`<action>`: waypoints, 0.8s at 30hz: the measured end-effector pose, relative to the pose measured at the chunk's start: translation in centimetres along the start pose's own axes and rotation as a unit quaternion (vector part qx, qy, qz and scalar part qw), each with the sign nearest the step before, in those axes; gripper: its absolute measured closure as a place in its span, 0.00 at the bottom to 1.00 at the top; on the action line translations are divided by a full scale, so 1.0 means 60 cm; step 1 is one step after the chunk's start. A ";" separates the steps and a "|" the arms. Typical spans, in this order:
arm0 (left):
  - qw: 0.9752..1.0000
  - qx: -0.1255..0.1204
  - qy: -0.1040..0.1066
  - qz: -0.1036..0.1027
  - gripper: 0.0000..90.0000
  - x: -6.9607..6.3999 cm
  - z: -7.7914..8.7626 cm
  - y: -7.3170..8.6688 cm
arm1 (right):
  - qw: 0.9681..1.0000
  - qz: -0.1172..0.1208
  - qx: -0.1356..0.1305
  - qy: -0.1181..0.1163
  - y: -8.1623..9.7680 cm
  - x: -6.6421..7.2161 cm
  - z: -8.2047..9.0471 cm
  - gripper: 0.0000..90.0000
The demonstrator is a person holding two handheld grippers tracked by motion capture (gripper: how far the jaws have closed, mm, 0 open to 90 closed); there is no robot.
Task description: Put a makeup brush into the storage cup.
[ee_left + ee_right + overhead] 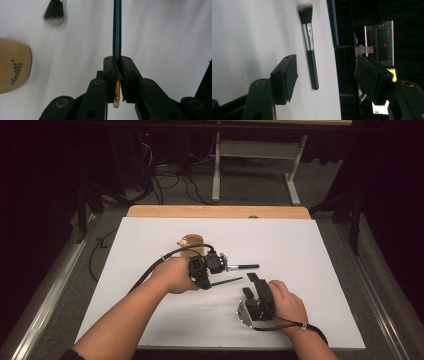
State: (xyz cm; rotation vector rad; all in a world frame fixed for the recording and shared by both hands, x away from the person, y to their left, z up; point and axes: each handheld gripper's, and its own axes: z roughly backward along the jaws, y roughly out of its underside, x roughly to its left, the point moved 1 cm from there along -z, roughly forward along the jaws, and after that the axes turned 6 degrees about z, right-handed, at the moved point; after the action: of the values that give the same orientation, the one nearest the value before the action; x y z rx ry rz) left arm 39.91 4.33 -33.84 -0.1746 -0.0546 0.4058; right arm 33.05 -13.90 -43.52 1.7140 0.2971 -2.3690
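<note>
My left gripper [209, 283] [117, 58] is shut on a thin dark stick [227, 281] [117, 30], which points right across the white sheet [310, 270]. Just beyond it a makeup brush [245, 266] [310, 50] with a black handle and silver ferrule lies flat on the sheet; its bristles [53, 13] show in the left gripper view. My right gripper [251, 285] [327, 65] hovers open near the brush's handle end, nothing pressed between its pads. The stick's tip [332, 22] shows beyond the brush in the right gripper view.
A tan wooden pot [191, 241] [12, 65] with dark lettering stands behind the left hand. The wooden tabletop edge [220, 211] runs along the sheet's far side. A table frame and cables stand on the dark floor beyond.
</note>
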 end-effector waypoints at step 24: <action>1.000 0.000 0.005 -0.019 0.93 -0.014 -0.013 -0.017 | 1.000 0.025 0.005 -0.011 -0.001 0.005 -0.002 0.72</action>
State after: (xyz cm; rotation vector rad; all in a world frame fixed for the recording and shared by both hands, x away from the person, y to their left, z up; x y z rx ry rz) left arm 39.61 2.96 -34.45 -0.1746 -0.0473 0.3676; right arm 33.06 -13.82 -43.84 1.6783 0.2349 -2.3565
